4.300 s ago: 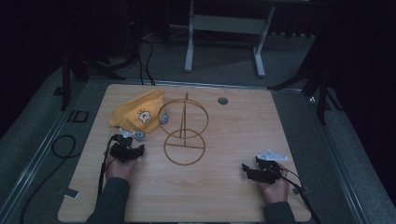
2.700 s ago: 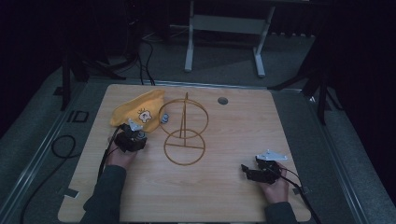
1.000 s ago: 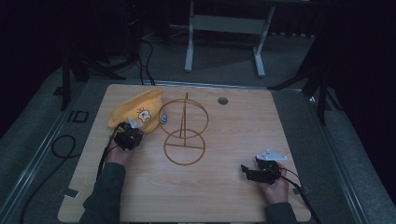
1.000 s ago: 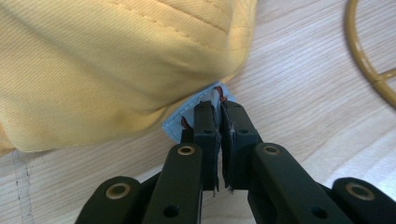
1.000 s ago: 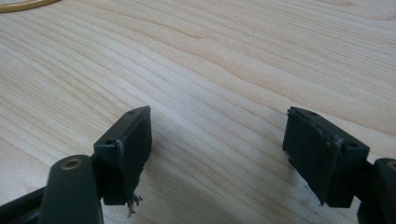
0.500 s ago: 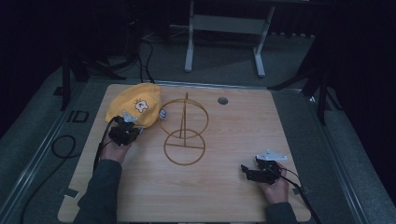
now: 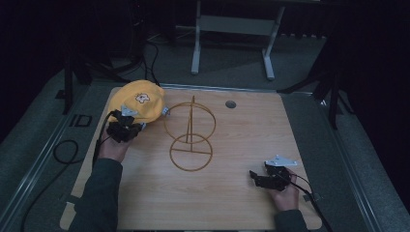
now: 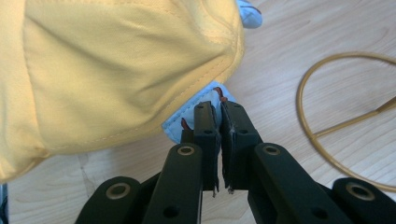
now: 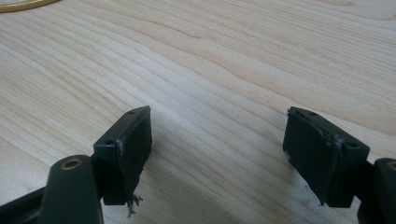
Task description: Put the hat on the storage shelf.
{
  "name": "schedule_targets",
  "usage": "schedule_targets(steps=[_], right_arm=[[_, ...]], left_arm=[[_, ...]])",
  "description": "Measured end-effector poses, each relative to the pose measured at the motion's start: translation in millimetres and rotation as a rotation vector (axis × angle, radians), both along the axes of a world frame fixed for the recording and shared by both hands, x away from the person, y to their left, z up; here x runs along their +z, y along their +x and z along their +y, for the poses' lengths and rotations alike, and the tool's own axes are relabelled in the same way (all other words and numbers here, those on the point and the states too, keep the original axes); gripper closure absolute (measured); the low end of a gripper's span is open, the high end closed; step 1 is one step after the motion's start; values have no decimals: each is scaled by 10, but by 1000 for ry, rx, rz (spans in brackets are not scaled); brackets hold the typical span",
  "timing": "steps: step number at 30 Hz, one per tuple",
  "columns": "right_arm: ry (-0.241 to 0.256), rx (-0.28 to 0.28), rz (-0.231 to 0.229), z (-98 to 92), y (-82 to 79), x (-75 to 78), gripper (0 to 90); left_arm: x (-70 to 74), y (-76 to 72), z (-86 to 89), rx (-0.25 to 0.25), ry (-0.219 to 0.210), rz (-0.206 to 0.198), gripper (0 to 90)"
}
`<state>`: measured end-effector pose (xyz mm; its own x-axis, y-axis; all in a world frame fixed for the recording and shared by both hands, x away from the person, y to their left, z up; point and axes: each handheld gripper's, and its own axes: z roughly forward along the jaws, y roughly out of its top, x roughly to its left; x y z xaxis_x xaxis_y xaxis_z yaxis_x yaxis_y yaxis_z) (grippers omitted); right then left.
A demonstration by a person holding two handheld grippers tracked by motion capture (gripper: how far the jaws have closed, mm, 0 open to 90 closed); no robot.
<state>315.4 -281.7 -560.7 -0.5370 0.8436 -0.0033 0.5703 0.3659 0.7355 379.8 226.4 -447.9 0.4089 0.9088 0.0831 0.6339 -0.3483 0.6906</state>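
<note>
Recording laboratory, darkened, seen from above.
A lit wooden table (image 7: 232, 193) is surrounded by grey carpet, loose cables (image 7: 63, 150), black stands (image 7: 333, 96) and a metal frame (image 7: 232, 29).

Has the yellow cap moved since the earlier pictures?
Yes. The cap, gripped at its edge by the left gripper, now sits raised, farther toward the table's far left corner, away from the wire stand.

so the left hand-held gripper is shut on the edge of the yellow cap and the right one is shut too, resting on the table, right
Not quite. The right hand-held gripper is open: the right gripper view shows its jaws wide apart over bare wooden table. The rest holds: in the left gripper view the left hand-held gripper is shut on the pale blue edge of the yellow cap.
</note>
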Motion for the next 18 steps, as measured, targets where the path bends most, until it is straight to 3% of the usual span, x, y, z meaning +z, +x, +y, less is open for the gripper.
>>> schedule_targets(steps=[18], right_arm=[[0, 1, -1, 0, 1, 0, 238]], left_arm=[[464, 31, -33, 1, -42, -56, 857]])
